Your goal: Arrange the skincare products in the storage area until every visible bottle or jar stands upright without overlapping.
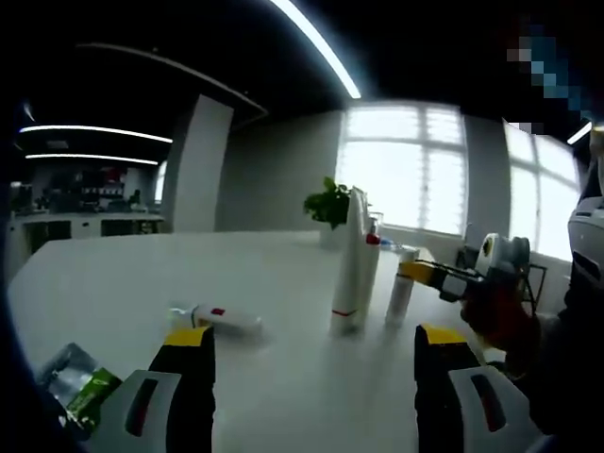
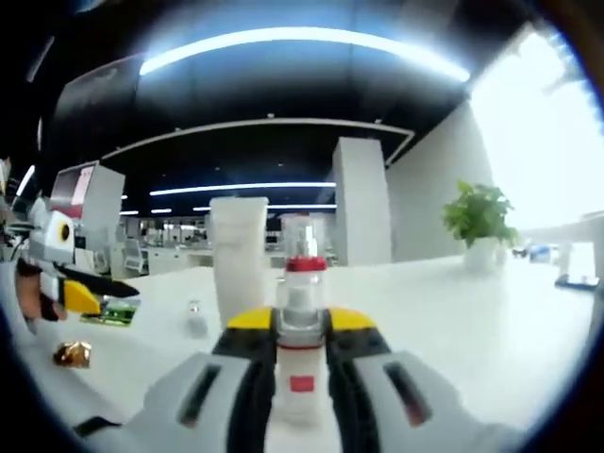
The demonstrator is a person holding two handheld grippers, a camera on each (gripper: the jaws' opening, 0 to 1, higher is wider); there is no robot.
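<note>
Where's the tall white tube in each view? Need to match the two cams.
Left gripper view: tube stands upright right of centre, on the table beyond the jaws.
Right gripper view: tube stands upright left of centre, just behind the bottle clamped in that view's jaws.
Shared landmark: the potted plant, behind the tube in the left gripper view and far right in the right gripper view.

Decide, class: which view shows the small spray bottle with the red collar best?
The right gripper view: the spray bottle stands upright, close up, clamped in the right claw. The left gripper view shows the same bottle farther off and smaller, beside the tall white tube.
</note>
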